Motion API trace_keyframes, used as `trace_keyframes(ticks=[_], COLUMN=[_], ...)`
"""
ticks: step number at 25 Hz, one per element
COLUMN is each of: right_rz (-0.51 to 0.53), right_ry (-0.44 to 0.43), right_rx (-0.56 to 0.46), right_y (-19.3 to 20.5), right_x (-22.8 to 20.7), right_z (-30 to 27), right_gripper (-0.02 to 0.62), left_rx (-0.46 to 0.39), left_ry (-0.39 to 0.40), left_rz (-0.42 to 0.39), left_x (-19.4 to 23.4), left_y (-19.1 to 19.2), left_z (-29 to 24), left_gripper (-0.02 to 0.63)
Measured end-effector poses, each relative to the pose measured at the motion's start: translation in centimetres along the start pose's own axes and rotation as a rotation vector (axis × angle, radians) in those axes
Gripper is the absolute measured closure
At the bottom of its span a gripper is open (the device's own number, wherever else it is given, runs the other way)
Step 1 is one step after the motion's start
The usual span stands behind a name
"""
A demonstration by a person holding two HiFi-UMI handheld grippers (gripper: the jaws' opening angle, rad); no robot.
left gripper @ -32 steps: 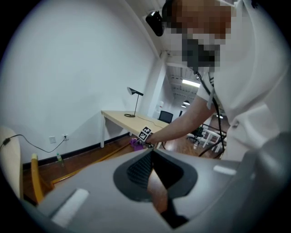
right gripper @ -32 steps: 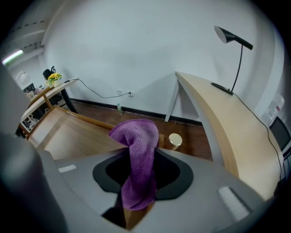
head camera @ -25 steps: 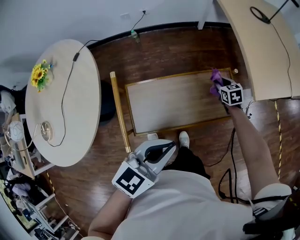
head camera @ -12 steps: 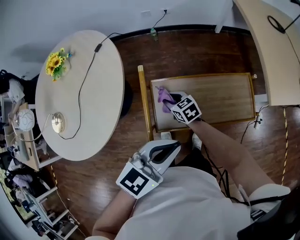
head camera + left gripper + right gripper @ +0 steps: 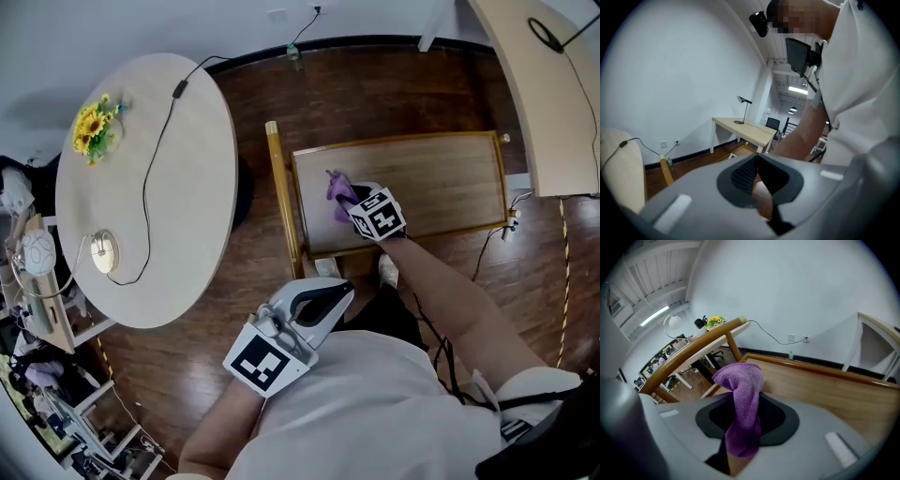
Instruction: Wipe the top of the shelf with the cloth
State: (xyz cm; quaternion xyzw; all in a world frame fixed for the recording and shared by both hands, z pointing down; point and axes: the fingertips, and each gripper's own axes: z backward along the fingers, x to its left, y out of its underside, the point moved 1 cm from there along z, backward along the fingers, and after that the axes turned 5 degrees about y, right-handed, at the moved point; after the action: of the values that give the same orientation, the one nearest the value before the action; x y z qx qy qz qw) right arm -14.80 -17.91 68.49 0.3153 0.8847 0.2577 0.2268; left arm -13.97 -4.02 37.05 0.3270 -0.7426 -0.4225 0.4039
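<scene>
The purple cloth (image 5: pixel 337 187) is at the left part of the wooden shelf top (image 5: pixel 441 178), clamped between the jaws of the right gripper (image 5: pixel 351 201), with its free end bunched up past the jaw tips. The left gripper (image 5: pixel 339 294) hangs near the person's torso, well apart from the shelf, its jaws together on nothing. Farther left stands a round table (image 5: pixel 141 216) bearing sunflowers (image 5: pixel 91 127).

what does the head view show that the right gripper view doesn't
Only the head view: the left gripper held by the person's torso, and the round table seen whole from above. Only the right gripper view: the right gripper close up, its tongs shut on the purple cloth. Both: the cloth, the wooden shelf top and the sunflowers.
</scene>
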Motion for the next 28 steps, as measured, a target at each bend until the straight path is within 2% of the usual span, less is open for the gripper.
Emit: trace_keyframes(ticks=[8,19,25,28], right_rz=[-0.118,-0.153,-0.173,-0.194], right_ry=[0.166,0.427,0.533,0.536], right_rx=[0.006,0.085,0.149,0.12], right_y=[5.6,14.0,16.9,16.6], right_x=[-12.8,-31.7,-37.6,-37.5], right_z=[6.8,18.7,22.7,22.9], right_gripper=[0.469,0.469,0.469,0.469], left_rx=[0.01,0.049,0.062,0.062], left_ry=[0.081,0.102,0.084,0.077], left_rz=[-0.039,-0.051,-0.043,-0.037], left_x=[-1.7,-4.6,-5.0,-5.3], left_y=[-1.3,-2.7,-3.3,-3.2], left_z=[-4.1,-10.0,-11.3,-11.8], left_gripper=[0.584,0.584,0.584,0.584])
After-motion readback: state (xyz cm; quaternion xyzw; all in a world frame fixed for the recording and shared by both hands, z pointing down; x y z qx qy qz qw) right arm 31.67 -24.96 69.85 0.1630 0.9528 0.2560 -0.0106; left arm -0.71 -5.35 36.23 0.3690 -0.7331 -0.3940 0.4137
